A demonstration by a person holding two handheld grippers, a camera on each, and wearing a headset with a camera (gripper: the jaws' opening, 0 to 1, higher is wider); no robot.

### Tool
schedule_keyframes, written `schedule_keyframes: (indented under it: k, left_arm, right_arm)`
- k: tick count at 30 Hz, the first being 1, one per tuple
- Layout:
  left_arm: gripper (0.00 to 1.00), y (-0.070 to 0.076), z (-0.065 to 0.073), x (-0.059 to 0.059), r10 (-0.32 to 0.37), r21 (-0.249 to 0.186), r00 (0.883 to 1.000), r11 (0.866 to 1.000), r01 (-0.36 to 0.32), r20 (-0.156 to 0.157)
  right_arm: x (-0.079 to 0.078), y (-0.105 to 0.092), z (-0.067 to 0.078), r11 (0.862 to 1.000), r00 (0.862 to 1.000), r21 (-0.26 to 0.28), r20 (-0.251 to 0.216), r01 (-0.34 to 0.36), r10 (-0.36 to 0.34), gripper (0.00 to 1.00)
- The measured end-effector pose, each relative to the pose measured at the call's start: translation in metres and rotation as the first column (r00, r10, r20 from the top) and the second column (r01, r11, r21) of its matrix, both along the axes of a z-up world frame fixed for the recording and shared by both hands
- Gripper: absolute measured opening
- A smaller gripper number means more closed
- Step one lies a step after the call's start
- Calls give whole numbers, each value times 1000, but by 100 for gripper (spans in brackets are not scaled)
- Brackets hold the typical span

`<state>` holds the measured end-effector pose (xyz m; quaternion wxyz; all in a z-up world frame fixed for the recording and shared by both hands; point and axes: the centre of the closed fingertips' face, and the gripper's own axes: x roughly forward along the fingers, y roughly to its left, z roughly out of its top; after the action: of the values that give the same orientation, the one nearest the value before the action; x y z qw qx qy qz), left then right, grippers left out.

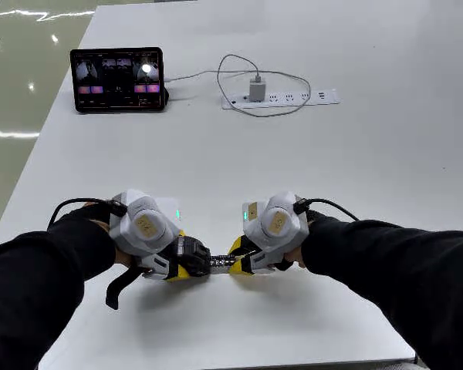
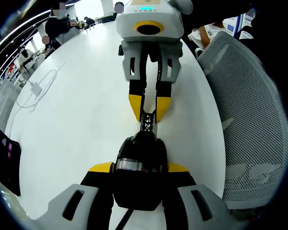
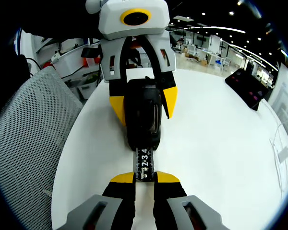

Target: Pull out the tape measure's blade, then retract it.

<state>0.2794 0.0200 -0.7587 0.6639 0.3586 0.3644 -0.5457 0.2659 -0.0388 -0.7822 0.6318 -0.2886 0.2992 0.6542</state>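
Observation:
The black tape measure case (image 1: 191, 257) sits low over the white table near its front edge, with my left gripper (image 1: 181, 262) shut on it. In the left gripper view the case (image 2: 140, 165) is clamped between my yellow-tipped jaws. A short length of blade (image 1: 221, 263) with black numbers runs from the case to my right gripper (image 1: 241, 262), which is shut on the blade's end. In the right gripper view the blade (image 3: 144, 164) shows the marks 2, 3, 4 and enters the case (image 3: 143, 112) just ahead. The two grippers face each other, close together.
A tablet (image 1: 118, 79) stands at the back left of the table (image 1: 370, 154). A white power strip (image 1: 282, 99) with a charger and looped cable lies at the back centre. A grey mesh chair (image 2: 249, 120) stands beside the table's edge.

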Motion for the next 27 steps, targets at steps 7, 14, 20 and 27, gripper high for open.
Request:
schedule_keyframes:
  k: [7,14,20,27]
  left_arm:
    - [33,0,0,0,1,-2,1000,1000,-1,2]
    - [33,0,0,0,-1,-3,1000,1000,1,3]
    - [33,0,0,0,4,-7,1000,1000,-4,6]
    - [33,-1,0,-1,2,-6,1000,1000,-2,6]
  right_arm:
    - [1,-4,0,1000,1000,-9,0,2,-2,10]
    - [0,-8,1,1000,1000,-8,-5,14,-14,10]
    - [0,-12,1,1000,1000,-14,-5,15,-15,10]
    - [0,-17,1,1000,1000,-17,-7,20,-20,10]
